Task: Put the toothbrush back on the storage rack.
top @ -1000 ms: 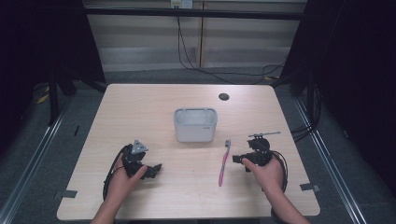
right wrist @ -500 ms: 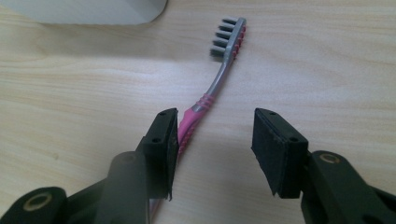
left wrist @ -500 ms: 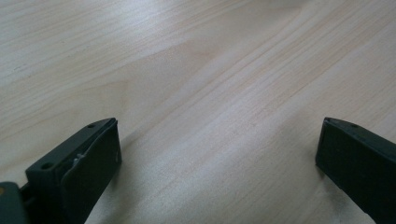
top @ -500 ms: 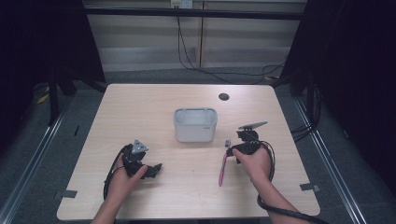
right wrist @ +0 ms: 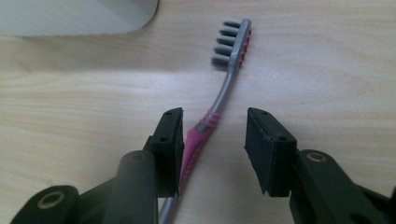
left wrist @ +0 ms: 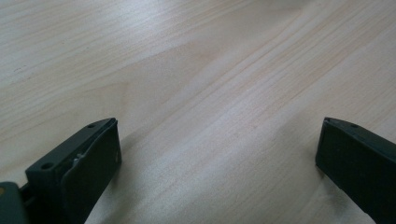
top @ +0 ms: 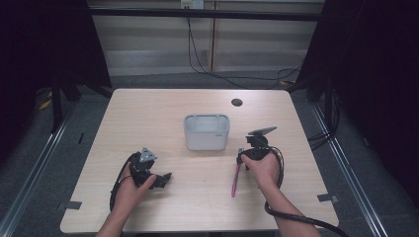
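One wooden table [top: 148,113] filled the centre of the high view. On it sat one pale grey rectangular container [top: 207,132] near the middle, and one pink and grey toothbrush [top: 235,176] lay to the lower right of it. One small dark round disc [top: 236,102] marked the table's upper right area. Two handheld grippers were present: one left gripper [top: 160,178] at lower left, one right gripper [top: 242,157] at centre right. Two hands held them.
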`<state>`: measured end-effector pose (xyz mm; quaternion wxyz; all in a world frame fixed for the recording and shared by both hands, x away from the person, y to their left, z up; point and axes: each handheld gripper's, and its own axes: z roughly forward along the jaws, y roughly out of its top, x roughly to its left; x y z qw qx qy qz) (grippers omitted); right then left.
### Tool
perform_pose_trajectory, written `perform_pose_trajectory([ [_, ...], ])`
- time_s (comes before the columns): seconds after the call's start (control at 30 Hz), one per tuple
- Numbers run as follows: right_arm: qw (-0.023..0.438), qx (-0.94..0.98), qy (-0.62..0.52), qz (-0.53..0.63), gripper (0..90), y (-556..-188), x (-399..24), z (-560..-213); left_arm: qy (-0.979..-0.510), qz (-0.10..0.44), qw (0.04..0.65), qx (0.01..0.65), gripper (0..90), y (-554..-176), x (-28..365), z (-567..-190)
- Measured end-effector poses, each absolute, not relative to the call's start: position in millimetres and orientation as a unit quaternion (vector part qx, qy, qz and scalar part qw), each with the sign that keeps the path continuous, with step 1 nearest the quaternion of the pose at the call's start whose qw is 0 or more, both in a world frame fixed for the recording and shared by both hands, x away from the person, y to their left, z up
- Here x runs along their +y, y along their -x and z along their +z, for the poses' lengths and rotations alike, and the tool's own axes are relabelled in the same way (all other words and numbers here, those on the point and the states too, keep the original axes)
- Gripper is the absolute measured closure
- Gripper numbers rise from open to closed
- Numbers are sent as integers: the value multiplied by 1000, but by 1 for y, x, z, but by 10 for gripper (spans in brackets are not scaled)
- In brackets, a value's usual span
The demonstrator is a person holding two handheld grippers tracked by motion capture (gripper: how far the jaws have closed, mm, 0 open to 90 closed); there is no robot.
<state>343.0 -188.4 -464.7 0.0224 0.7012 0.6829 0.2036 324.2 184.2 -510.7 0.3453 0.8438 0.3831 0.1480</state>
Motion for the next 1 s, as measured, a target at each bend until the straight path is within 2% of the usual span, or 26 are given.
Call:
perform_pose_trajectory([
  [0.17,26,688,-698,197,576,-346,-183,-466,-844,148,345,382,0,-324,184,-511],
  [0.5,30,691,-703,168,711,-350,-172,-472,-847,147,342,379,0,-325,185,-510],
  [0.6,41,691,-706,153,804,-350,-173,-472,-848,148,342,378,0,-325,185,-510],
  [0.73,49,682,-714,151,816,-351,-176,-472,-847,147,343,378,0,-325,185,-510],
  [0.8,69,677,-718,145,818,-350,-181,-472,-847,147,343,378,0,-325,185,-510],
  [1.0,67,658,-729,176,820,-349,-192,-469,-848,147,343,377,0,-326,185,-510],
])
